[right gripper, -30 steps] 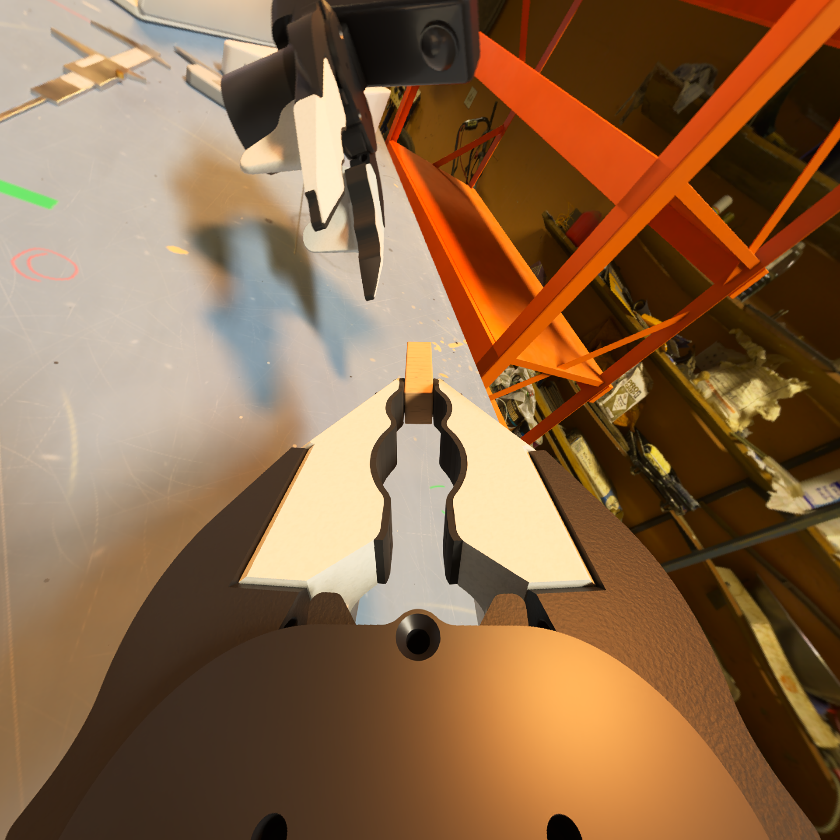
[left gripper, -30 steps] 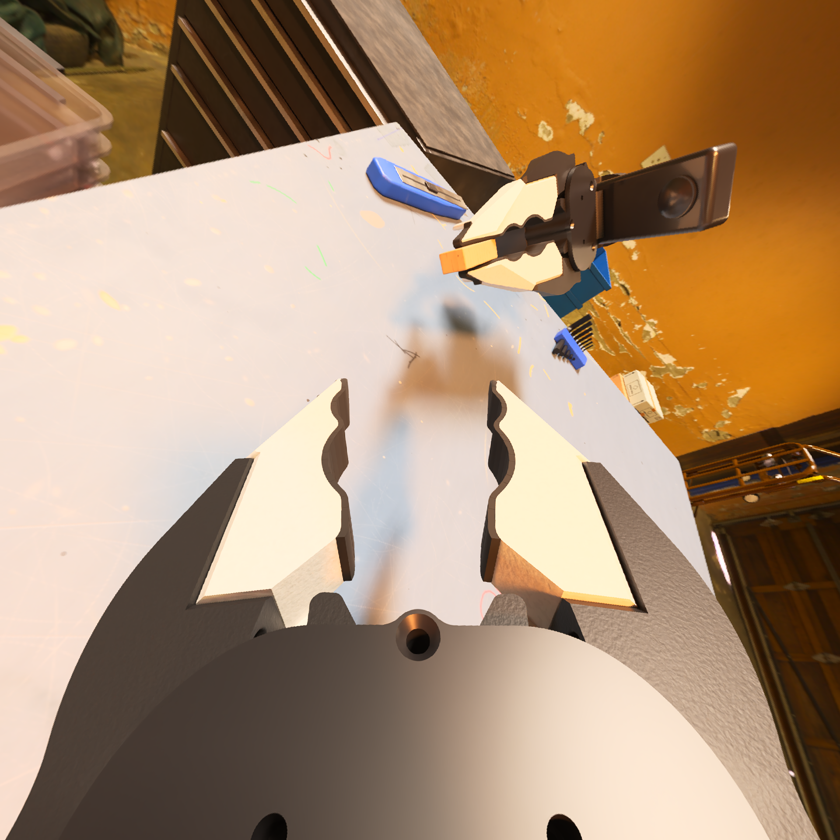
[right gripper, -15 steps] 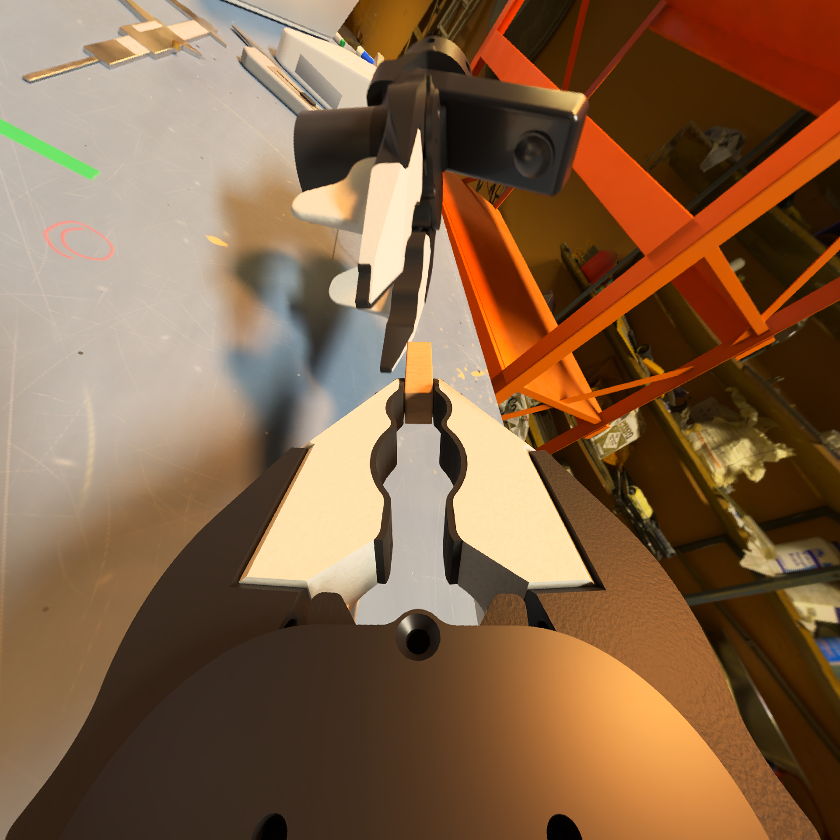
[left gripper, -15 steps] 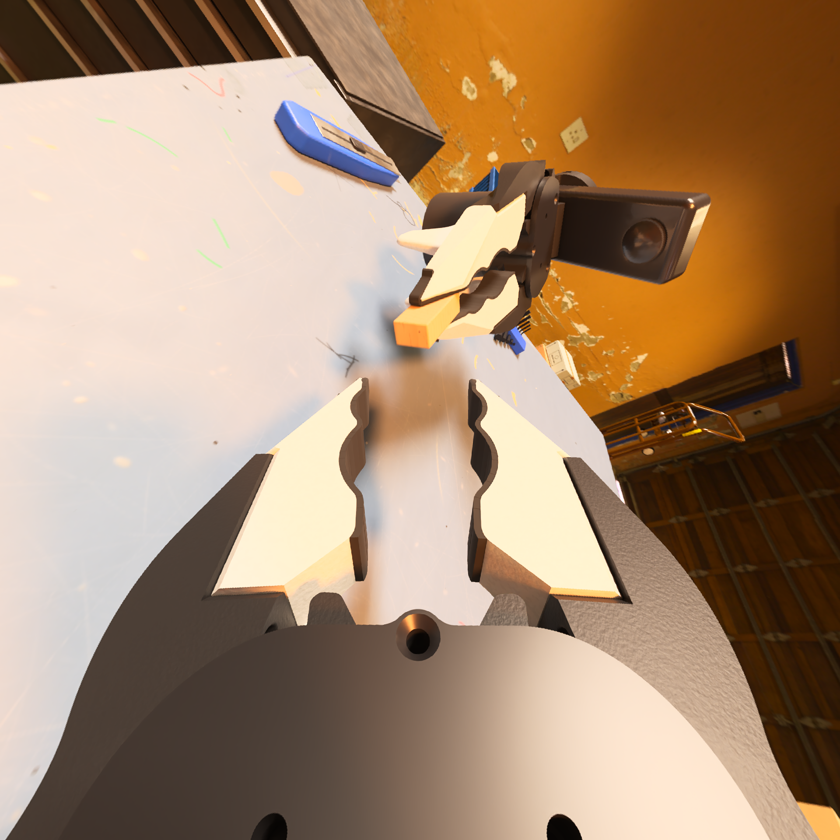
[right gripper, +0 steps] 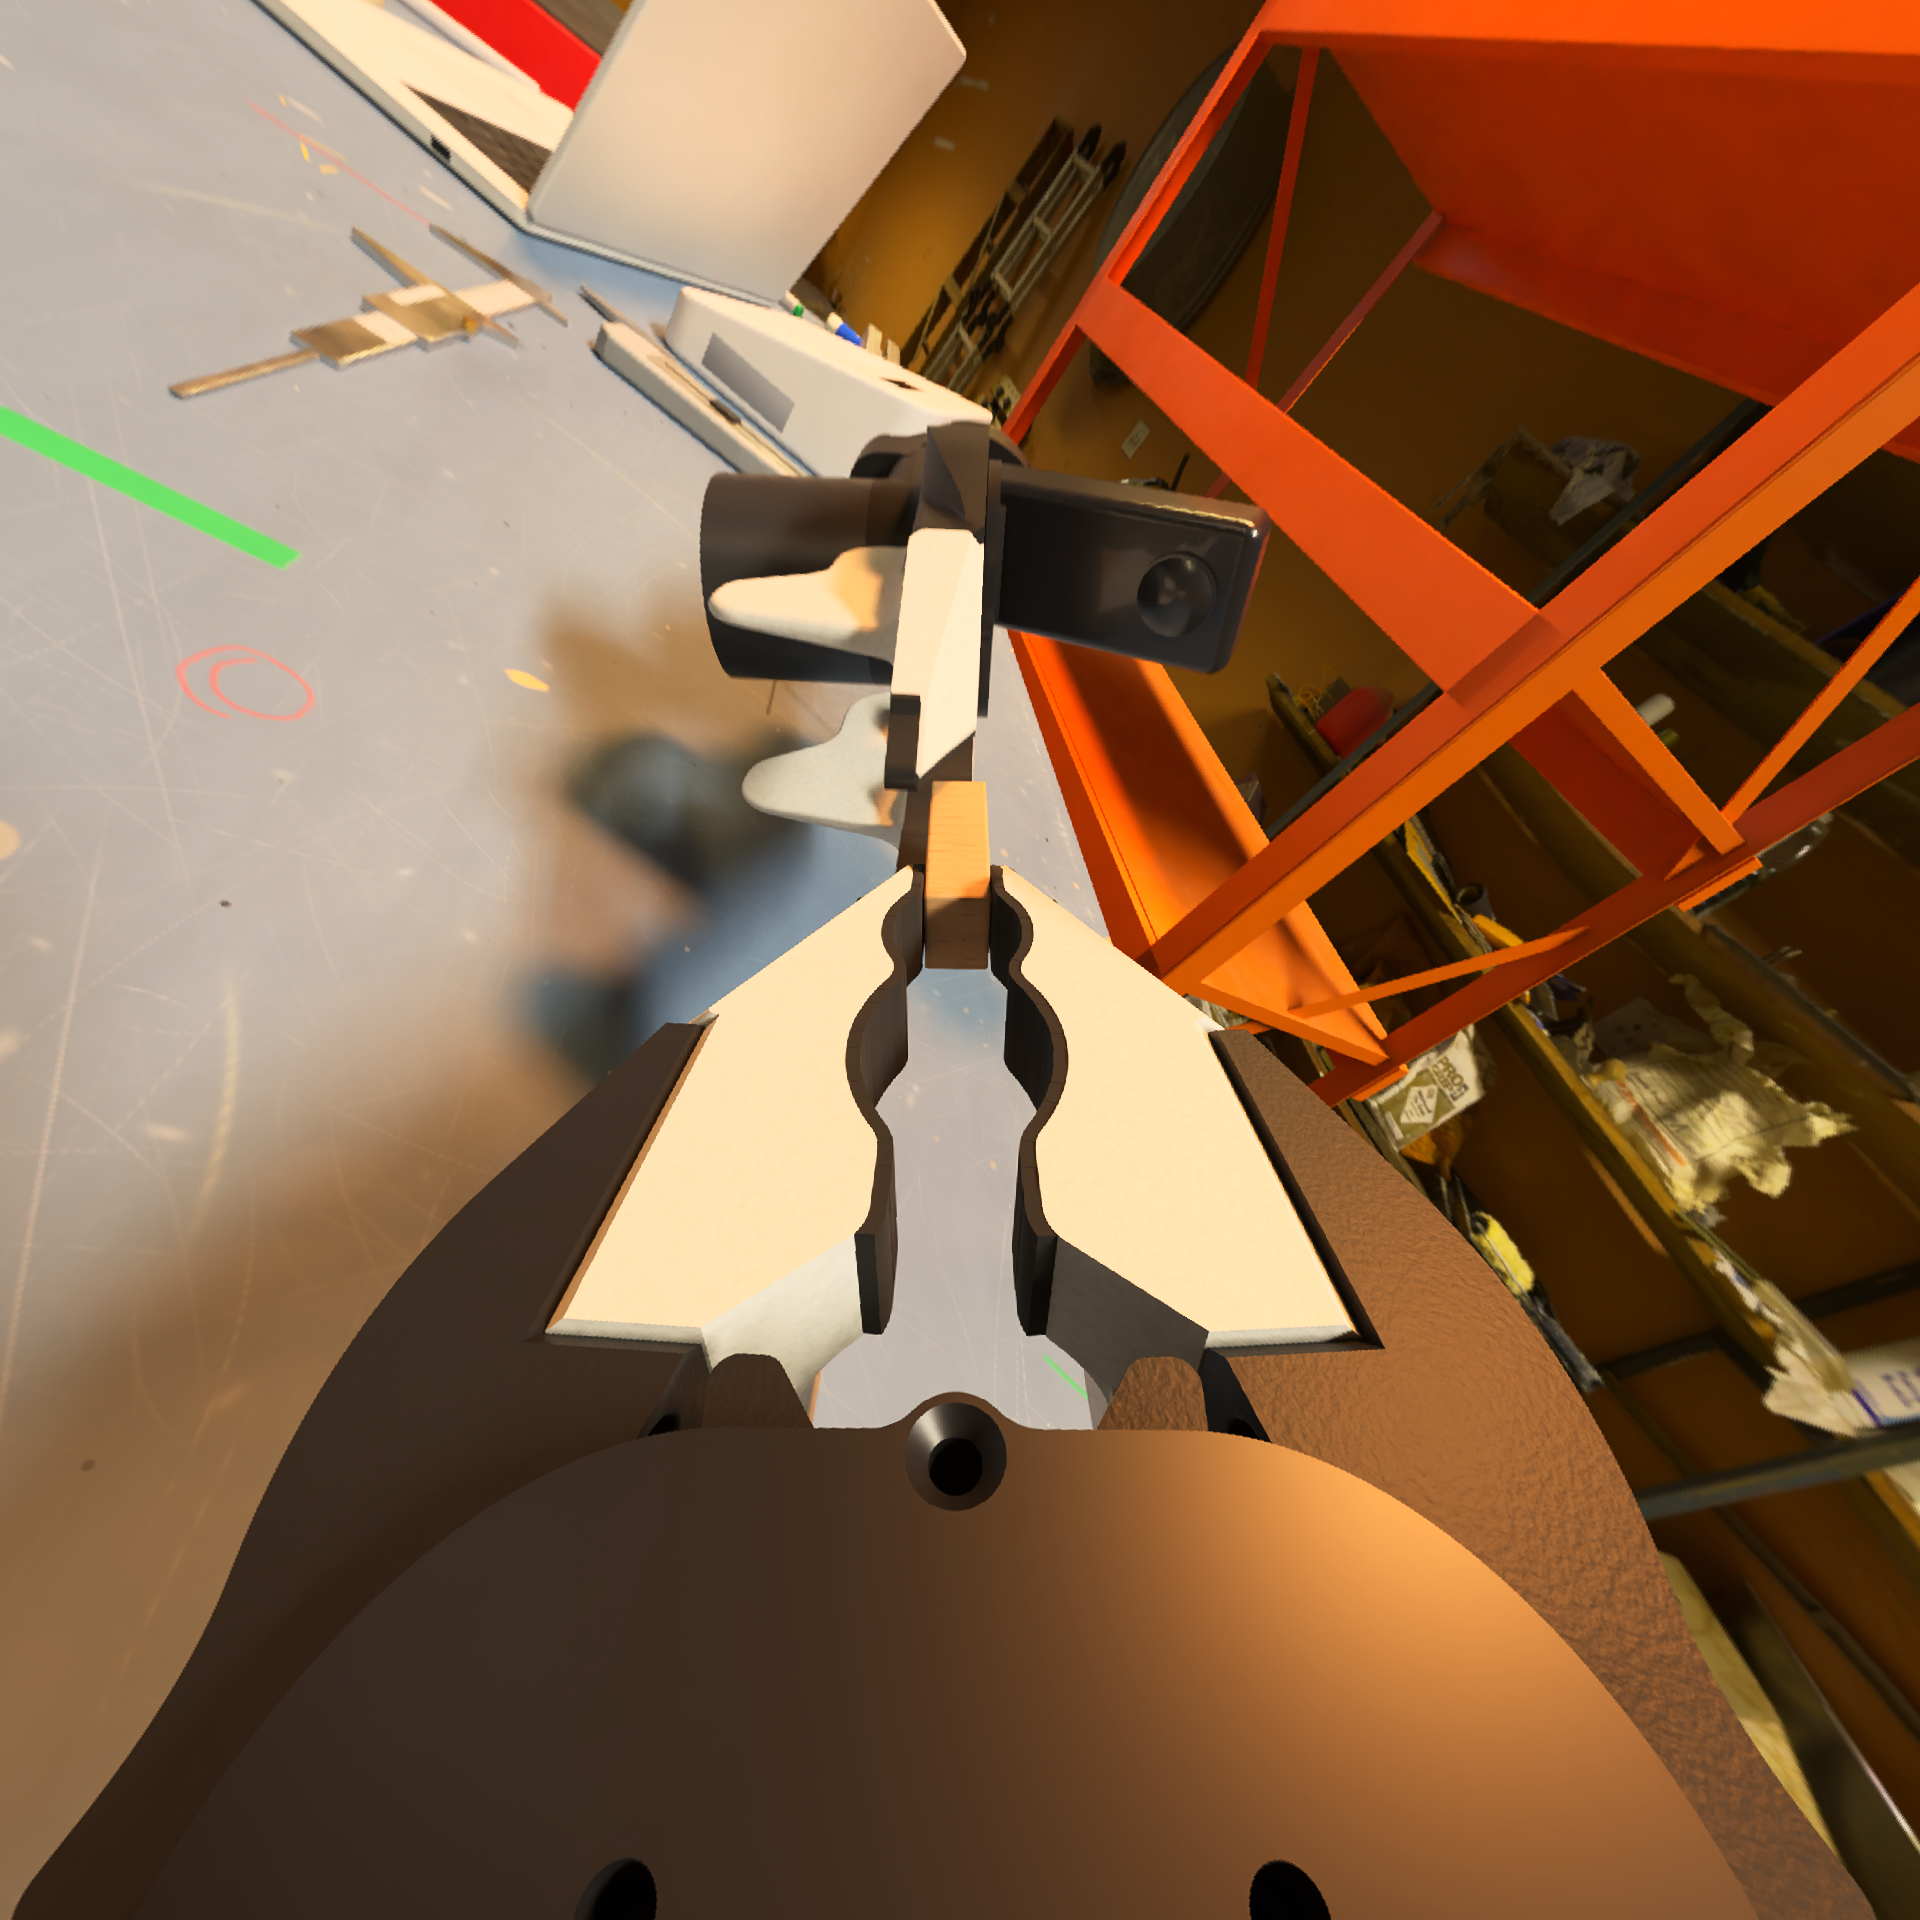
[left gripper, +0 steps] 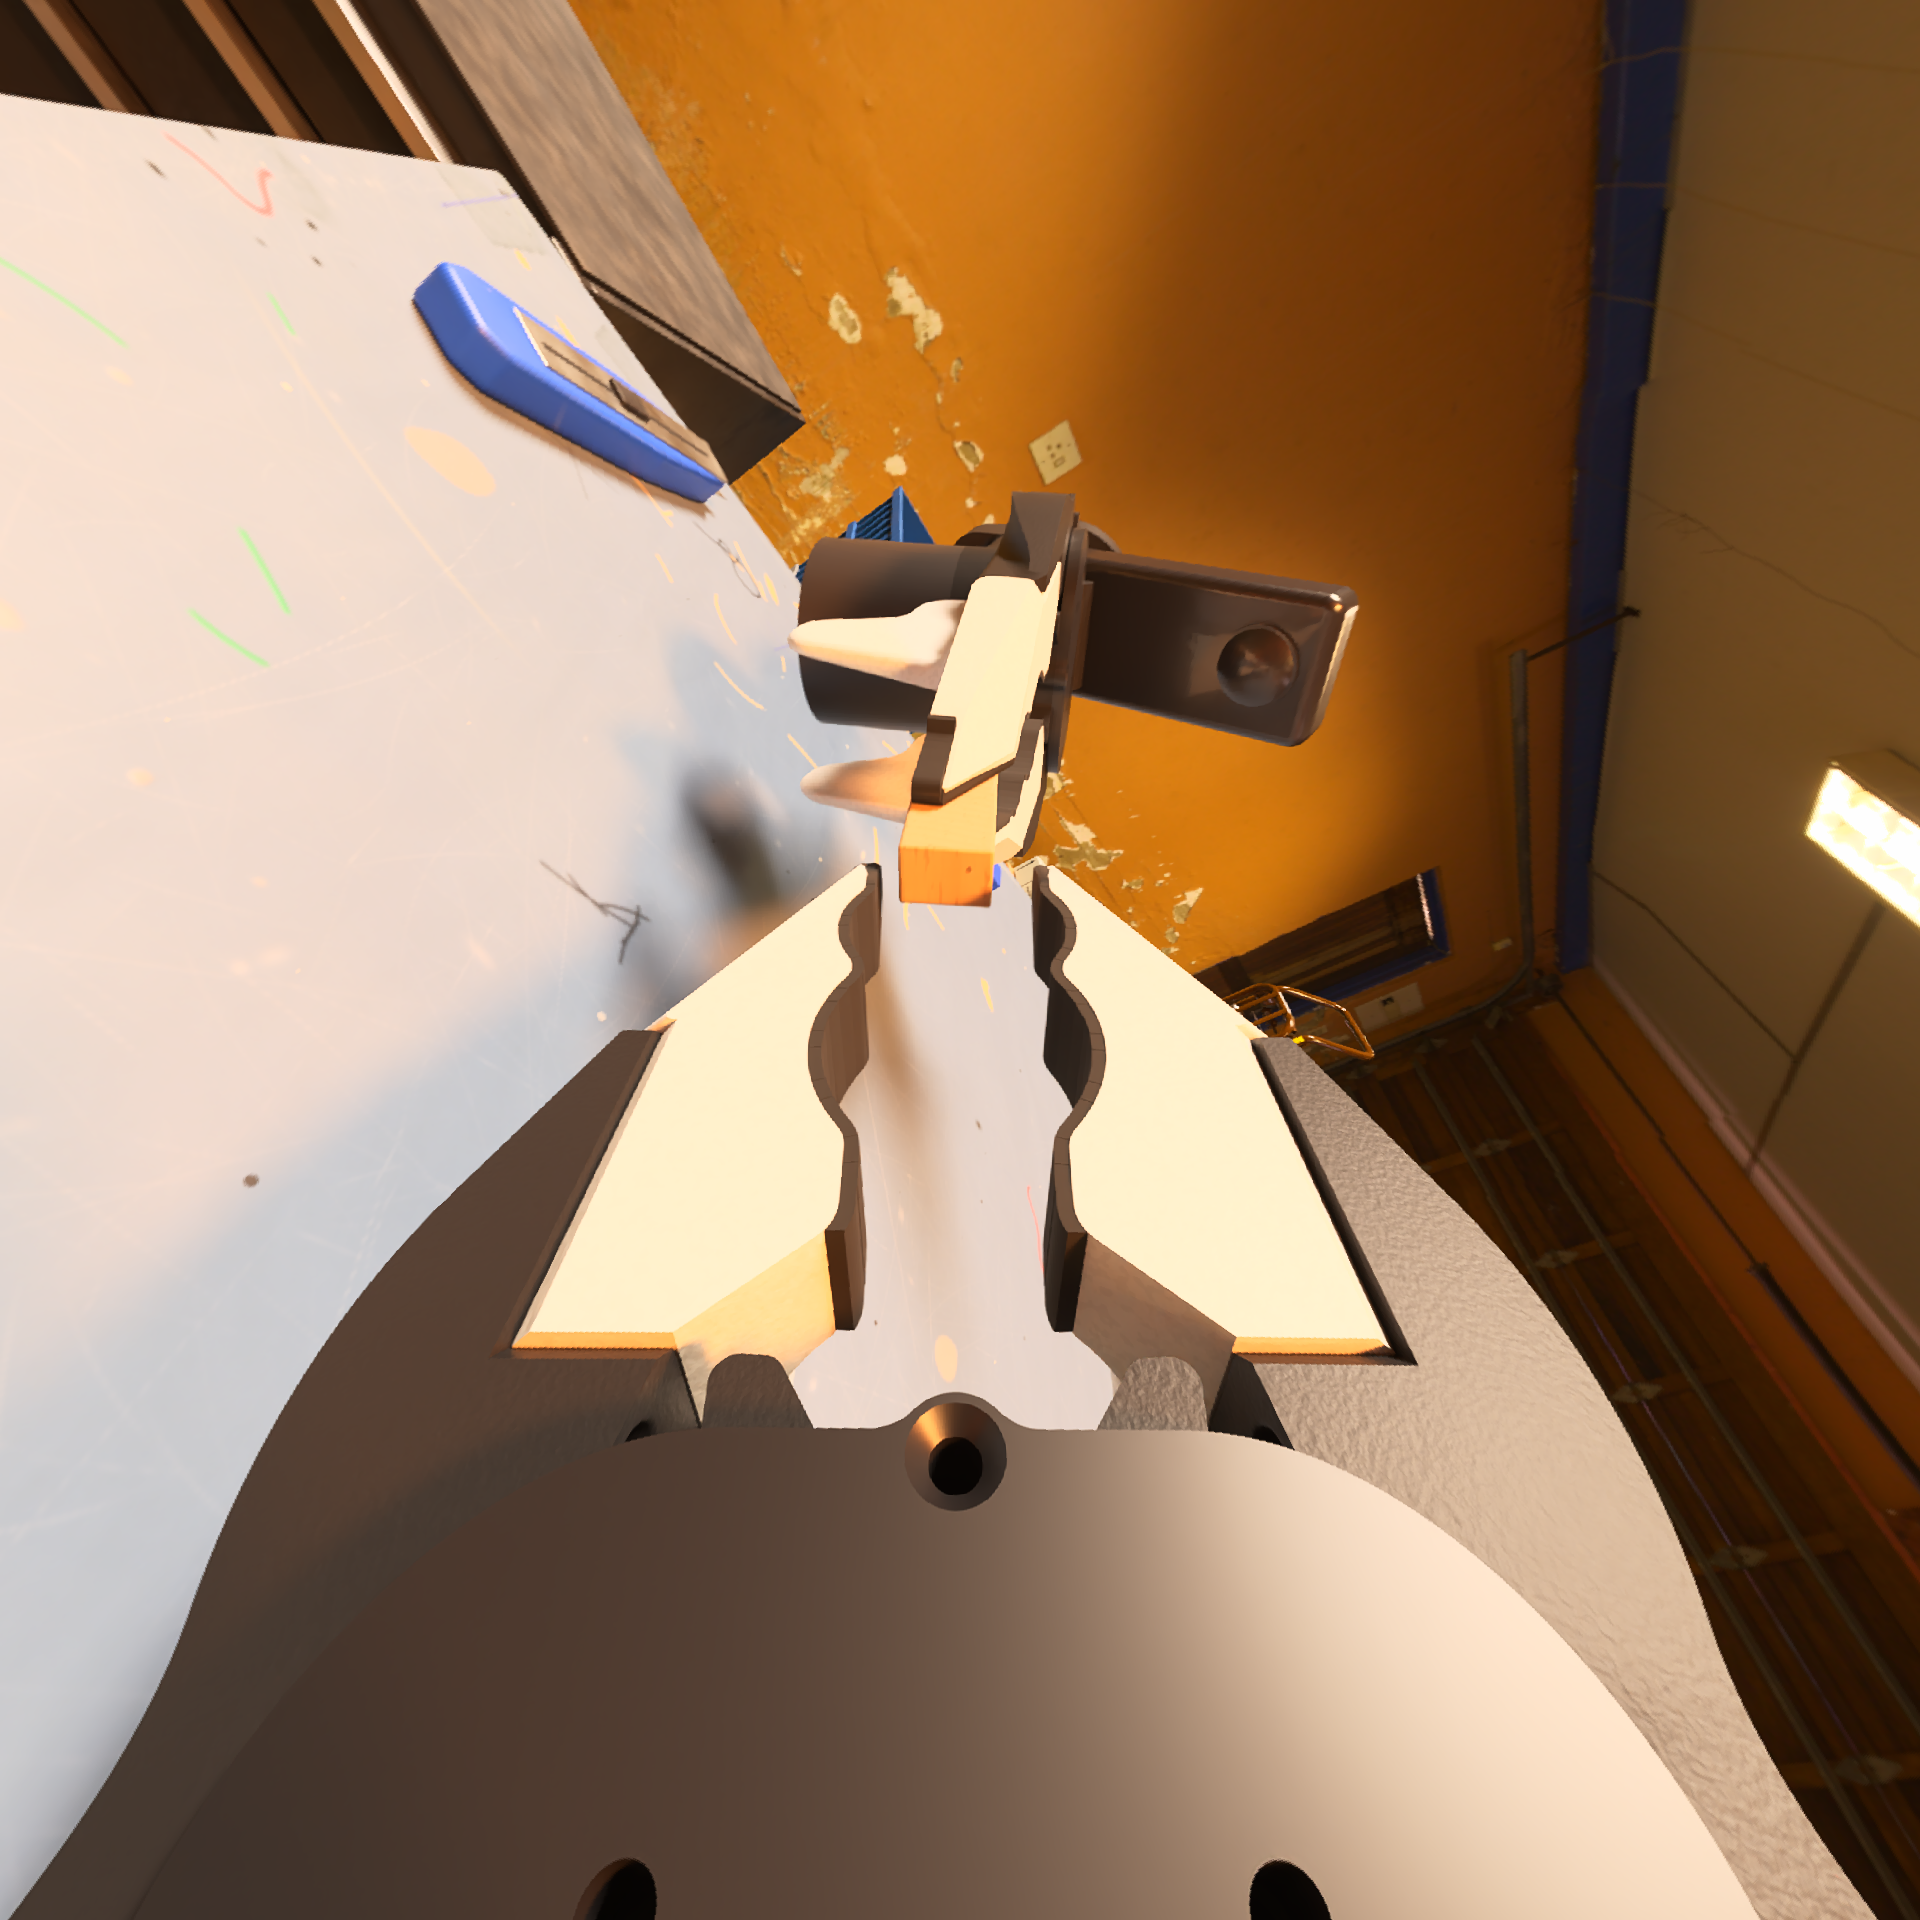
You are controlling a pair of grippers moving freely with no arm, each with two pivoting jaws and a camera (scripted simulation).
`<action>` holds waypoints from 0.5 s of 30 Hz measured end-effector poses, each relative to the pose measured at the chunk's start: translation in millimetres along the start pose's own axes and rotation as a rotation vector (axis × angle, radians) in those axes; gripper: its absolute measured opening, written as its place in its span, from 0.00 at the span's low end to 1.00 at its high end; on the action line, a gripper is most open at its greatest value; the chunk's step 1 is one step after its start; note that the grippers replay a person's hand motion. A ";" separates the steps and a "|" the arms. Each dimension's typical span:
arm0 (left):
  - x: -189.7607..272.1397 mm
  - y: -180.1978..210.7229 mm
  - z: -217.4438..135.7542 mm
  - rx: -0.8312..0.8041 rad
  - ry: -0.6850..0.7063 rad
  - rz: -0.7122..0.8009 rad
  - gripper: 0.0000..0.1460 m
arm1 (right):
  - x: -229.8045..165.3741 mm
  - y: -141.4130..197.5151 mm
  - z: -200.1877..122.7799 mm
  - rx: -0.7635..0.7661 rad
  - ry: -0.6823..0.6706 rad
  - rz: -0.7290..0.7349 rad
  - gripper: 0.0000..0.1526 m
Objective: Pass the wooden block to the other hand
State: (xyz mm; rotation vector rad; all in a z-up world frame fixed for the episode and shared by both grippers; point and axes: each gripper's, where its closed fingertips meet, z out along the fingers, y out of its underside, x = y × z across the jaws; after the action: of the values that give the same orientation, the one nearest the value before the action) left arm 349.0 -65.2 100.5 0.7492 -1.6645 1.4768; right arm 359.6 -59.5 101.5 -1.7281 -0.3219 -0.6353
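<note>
The wooden block (right gripper: 956,894) is a short orange-brown bar pinched between the tips of my right gripper (right gripper: 956,885), which is shut on it. Its far end sticks out toward my left gripper (right gripper: 925,774), seen edge-on just beyond. In the left wrist view the block (left gripper: 940,857) points at me. Its near end sits level with the tips of my left gripper (left gripper: 954,883), in the gap between them and touching neither finger. My left gripper is open. My right gripper (left gripper: 977,805) holds the block from the far side, above the table's edge.
On the pale table (left gripper: 260,831) a blue flat tool (left gripper: 561,384) lies near a dark box (left gripper: 623,239). A white box (right gripper: 748,135), a white device (right gripper: 810,384) and wooden strips (right gripper: 405,322) lie beyond. An orange shelf frame (right gripper: 1351,520) stands beside the table.
The two grippers have closed in on each other and lined up. The block's free end now sits between my left fingertips. My left jaws have narrowed somewhat but stay open.
</note>
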 end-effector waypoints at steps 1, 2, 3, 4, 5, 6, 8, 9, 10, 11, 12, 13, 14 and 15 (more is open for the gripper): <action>1.4 -1.1 1.1 0.002 0.009 0.000 0.18 | 0.3 -1.7 -0.2 0.013 -0.001 0.008 0.07; 2.6 -1.4 2.5 -0.001 0.017 0.001 0.16 | 0.8 -3.2 -0.5 0.022 -0.002 0.018 0.07; 3.4 -1.2 4.1 -0.008 0.020 0.006 0.15 | 1.3 -4.4 -0.8 0.030 -0.003 0.031 0.07; 4.4 -1.3 5.4 -0.010 0.024 0.009 0.14 | 1.3 -5.2 -1.2 0.038 -0.007 0.047 0.07; 5.0 -1.2 6.3 -0.013 0.027 0.010 0.14 | 1.0 -5.7 -1.7 0.045 -0.011 0.059 0.07; 5.2 -0.6 7.0 -0.018 0.026 0.012 0.13 | 0.3 -5.9 -2.3 0.049 -0.016 0.064 0.07; 5.3 0.5 7.7 -0.027 0.017 0.020 0.12 | -0.9 -5.8 -3.4 0.039 -0.020 0.048 0.07; 5.2 0.7 7.9 -0.026 0.014 0.022 0.11 | -1.0 -6.0 -3.5 0.029 -0.018 0.031 0.07; 5.1 0.5 7.7 -0.024 0.010 0.027 0.11 | -0.7 -5.9 -3.6 0.014 -0.013 0.011 0.07; 4.6 -0.2 7.3 -0.019 0.002 0.032 0.11 | -0.2 -5.3 -3.5 -0.001 -0.009 -0.009 0.07; 4.2 -1.2 6.9 -0.010 -0.009 0.037 0.11 | 0.5 -4.8 -3.4 -0.015 -0.006 -0.023 0.07; 3.9 -2.3 5.4 -0.001 -0.019 0.041 0.11 | 0.8 -4.2 -4.4 -0.024 -0.004 -0.028 0.13; 4.2 -3.0 4.6 0.002 -0.026 0.043 0.11 | 0.7 -3.4 -5.4 -0.028 -0.003 -0.024 0.18; 4.1 -3.2 4.8 0.003 -0.033 0.045 0.11 | 0.7 -2.8 -6.0 -0.030 -0.002 -0.017 0.22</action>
State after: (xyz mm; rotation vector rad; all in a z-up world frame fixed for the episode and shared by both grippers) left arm 348.7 -70.1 105.6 0.7462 -1.7146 1.5062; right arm 357.3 -64.6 105.0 -1.7567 -0.3302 -0.6534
